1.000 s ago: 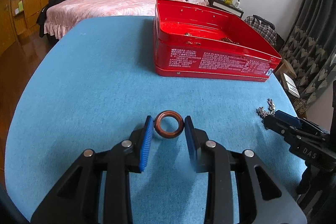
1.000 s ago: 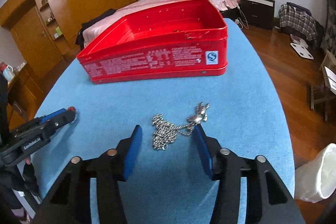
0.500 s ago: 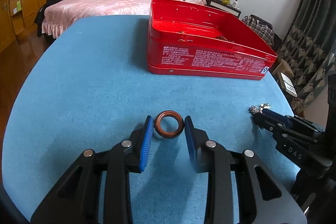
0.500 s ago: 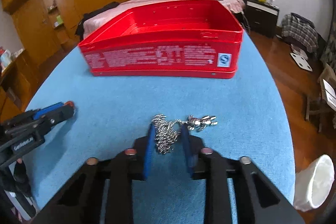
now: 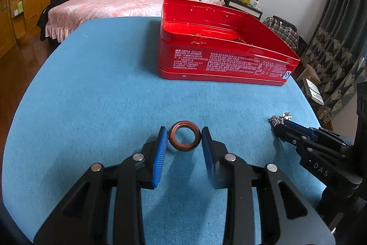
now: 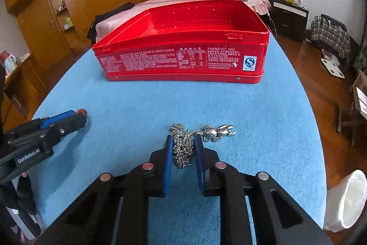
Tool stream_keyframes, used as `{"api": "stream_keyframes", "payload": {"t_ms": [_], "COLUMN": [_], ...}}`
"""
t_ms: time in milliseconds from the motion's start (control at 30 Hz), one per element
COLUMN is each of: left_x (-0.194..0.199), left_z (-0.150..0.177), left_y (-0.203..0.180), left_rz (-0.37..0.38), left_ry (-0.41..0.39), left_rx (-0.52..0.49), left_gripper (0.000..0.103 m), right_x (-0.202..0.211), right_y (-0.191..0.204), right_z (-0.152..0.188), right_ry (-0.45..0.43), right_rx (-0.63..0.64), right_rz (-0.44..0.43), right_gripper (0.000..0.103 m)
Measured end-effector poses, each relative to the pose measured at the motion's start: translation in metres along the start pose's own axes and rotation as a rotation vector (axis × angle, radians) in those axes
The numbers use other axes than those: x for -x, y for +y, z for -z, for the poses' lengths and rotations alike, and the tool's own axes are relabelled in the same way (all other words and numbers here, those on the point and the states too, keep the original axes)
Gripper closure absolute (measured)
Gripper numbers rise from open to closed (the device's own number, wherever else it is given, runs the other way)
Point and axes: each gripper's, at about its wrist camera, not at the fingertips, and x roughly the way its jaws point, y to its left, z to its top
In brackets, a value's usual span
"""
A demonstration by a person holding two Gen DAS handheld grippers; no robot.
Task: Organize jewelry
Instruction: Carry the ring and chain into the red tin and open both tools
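Note:
My left gripper [image 5: 184,131] is shut on a brown ring [image 5: 184,147], held just above the blue tablecloth [image 5: 103,88]; its tip also shows in the right wrist view [image 6: 79,117]. My right gripper [image 6: 183,140] is shut on the bunched silver bead chain of a necklace [image 6: 182,148]. The necklace's small bear pendant [image 6: 216,131] sticks out to the right of the pads. In the left wrist view the right gripper [image 5: 278,128] is at the right with the necklace [image 5: 276,119] at its tip. An open red tin [image 5: 224,61] [image 6: 183,59] stands farther back.
Some small jewelry pieces [image 5: 240,40] lie inside the tin. Beyond the table is a pink bed [image 5: 103,4] with folded clothes. A white bag [image 6: 344,199] sits on the wooden floor off the table's right edge. Wooden wardrobes [image 6: 68,4] line the left wall.
My right gripper's jaws have come together on the chain, which is now bunched between the pads. The left gripper still grips the ring as before.

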Motion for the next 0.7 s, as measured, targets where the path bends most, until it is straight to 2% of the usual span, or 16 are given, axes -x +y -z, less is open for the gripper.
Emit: {"api": "stream_keyframes", "payload": {"t_ms": [333, 600, 633, 667, 700], "left_x": [0.006, 0.010, 0.011, 0.011, 0.011], "left_z": [-0.002, 0.000, 0.000, 0.000, 0.000], "left_y": [-0.003, -0.008, -0.009, -0.010, -0.011], "left_rz": [-0.010, -0.007, -0.007, -0.007, -0.007], "left_ry": [-0.013, -0.024, -0.025, -0.025, -0.026], "left_rx": [-0.013, -0.028, -0.031, -0.032, -0.034], "left_gripper": [0.074, 0.074, 0.074, 0.074, 0.074], "right_x": [0.018, 0.009, 0.008, 0.008, 0.006], "right_y": [0.004, 0.009, 0.009, 0.010, 0.013], "right_z": [0.002, 0.005, 0.006, 0.006, 0.005], "right_ry": [-0.017, 0.045, 0.048, 0.048, 0.041], "right_rx": [0.017, 0.044, 0.052, 0.062, 0.072], "right_rz": [0.001, 0.018, 0.019, 0.020, 0.030], "right_gripper": [0.085, 0.083, 0.076, 0.065, 0.061]}}
